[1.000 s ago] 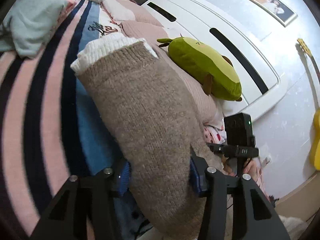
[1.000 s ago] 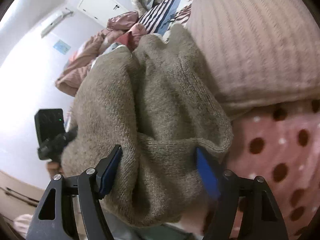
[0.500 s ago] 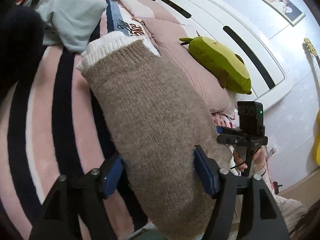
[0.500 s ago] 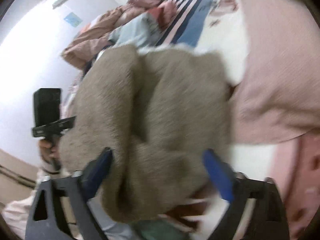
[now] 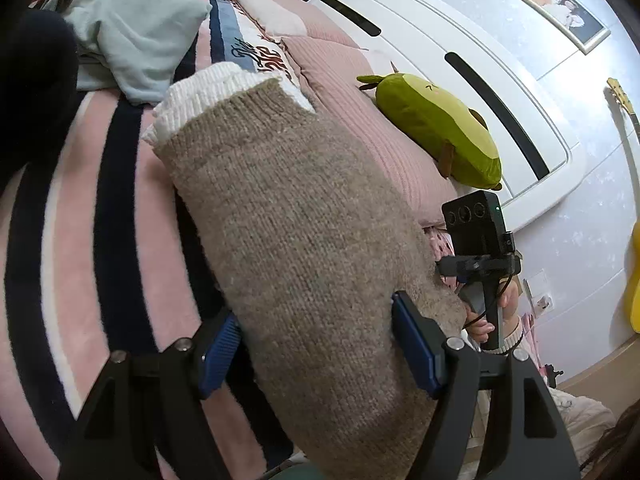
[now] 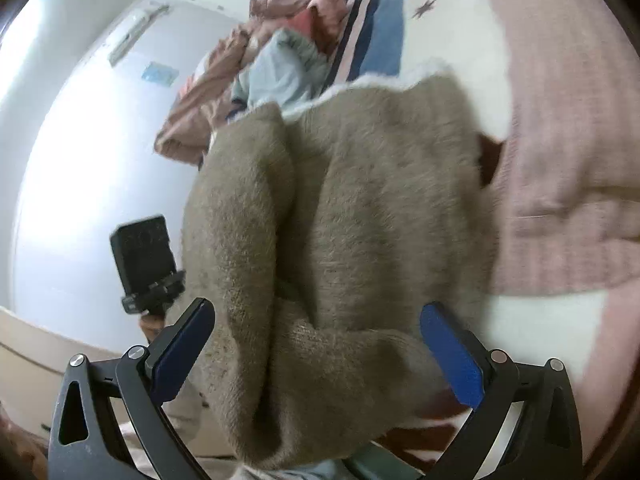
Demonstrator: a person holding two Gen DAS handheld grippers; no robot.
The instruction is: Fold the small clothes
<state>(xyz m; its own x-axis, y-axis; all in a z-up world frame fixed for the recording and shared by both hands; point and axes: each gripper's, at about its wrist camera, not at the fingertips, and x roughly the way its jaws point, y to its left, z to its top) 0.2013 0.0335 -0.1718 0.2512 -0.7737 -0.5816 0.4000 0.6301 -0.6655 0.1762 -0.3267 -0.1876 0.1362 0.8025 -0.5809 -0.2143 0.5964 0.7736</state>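
From my left camera the sweater (image 5: 296,240) runs away from me across the striped blanket (image 5: 80,240), its white hem (image 5: 208,92) at the far end near a pale blue garment (image 5: 136,36). To the right, a pink pillow (image 5: 384,132) lies close along the sweater's edge, with a green plush (image 5: 436,132) on it against the white headboard (image 5: 480,92). On the left the blanket is bare beside the sweater, out to a dark shape (image 5: 32,92) at the frame's edge, too blurred for me to name.

My left gripper (image 5: 320,344) is spread wide, the knit filling the whole gap. Both blue pads (image 5: 416,344) sit at the fabric's sides; I cannot tell if they are pinching it or only resting against it.

From my right camera the sweater (image 6: 360,220) is bunched in thick folds, one roll on the left lying over the rest. The pink pillow (image 6: 568,160) presses against its right side, and a heap of bedding (image 6: 256,52) lies beyond. My right gripper (image 6: 316,352) is wide apart too: the right pad (image 6: 452,352) sits at the knit's edge, while the left pad (image 6: 180,352) stands just clear of the fold. It is gripping nothing that I can see. The left gripper's camera block (image 6: 144,256) shows to the left of the sweater.
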